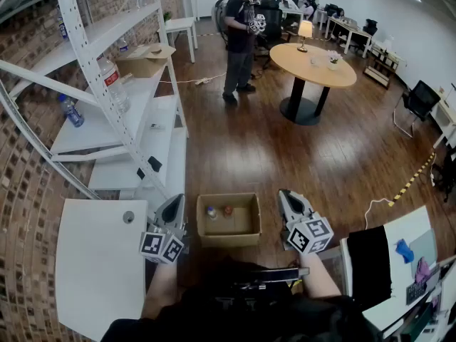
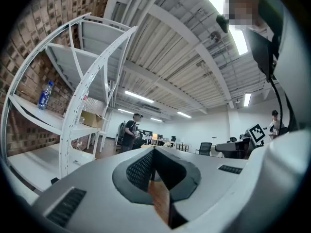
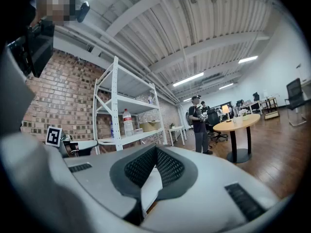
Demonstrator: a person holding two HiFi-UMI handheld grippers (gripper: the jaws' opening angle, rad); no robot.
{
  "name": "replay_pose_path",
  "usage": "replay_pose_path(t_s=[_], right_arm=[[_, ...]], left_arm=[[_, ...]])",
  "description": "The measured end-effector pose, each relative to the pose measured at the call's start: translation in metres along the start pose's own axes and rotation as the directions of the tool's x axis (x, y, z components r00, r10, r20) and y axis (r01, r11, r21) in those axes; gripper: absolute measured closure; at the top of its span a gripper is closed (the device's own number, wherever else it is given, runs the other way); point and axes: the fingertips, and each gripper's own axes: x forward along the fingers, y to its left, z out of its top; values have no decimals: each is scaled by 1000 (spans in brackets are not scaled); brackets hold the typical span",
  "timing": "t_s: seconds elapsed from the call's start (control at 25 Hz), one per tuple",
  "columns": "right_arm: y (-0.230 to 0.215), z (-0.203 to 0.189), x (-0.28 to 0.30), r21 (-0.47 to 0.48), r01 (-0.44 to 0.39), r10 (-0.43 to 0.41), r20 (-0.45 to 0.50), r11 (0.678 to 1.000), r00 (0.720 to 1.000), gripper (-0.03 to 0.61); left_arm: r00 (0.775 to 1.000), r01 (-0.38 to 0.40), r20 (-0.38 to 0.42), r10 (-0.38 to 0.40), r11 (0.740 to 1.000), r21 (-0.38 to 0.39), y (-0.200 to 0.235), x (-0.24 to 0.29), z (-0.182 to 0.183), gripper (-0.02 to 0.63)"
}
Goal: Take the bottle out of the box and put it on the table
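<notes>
An open cardboard box [image 1: 229, 221] stands on the wooden floor right in front of me. Inside it at the far side stand two small bottles, one with a white cap [image 1: 211, 211] and one with an orange cap [image 1: 228, 210]. My left gripper [image 1: 173, 204] hovers just left of the box and my right gripper [image 1: 288, 198] just right of it, both outside it. In the left gripper view the left gripper [image 2: 153, 152] has its jaws together with nothing between them. The right gripper [image 3: 156, 149] in the right gripper view is likewise shut and empty, pointing level into the room.
A white table [image 1: 92, 262] lies at my lower left and a second table [image 1: 410, 237] with small items at the lower right. A white shelf rack [image 1: 132, 84] holding bottles and a box lines the brick wall. A person [image 1: 240, 34] stands by a round table [image 1: 313, 64].
</notes>
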Motion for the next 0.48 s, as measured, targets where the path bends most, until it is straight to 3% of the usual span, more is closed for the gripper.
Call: replay_pose_path(t_s=[0.2, 0.48], right_arm=[[4, 21, 10, -33, -7, 8, 24, 999, 1000, 574], [43, 34, 28, -59, -12, 16, 69, 998, 998, 574]], left_arm=[[997, -77, -19, 77, 997, 12, 20, 3, -1, 618], [998, -62, 11, 62, 998, -4, 46, -5, 18, 618]])
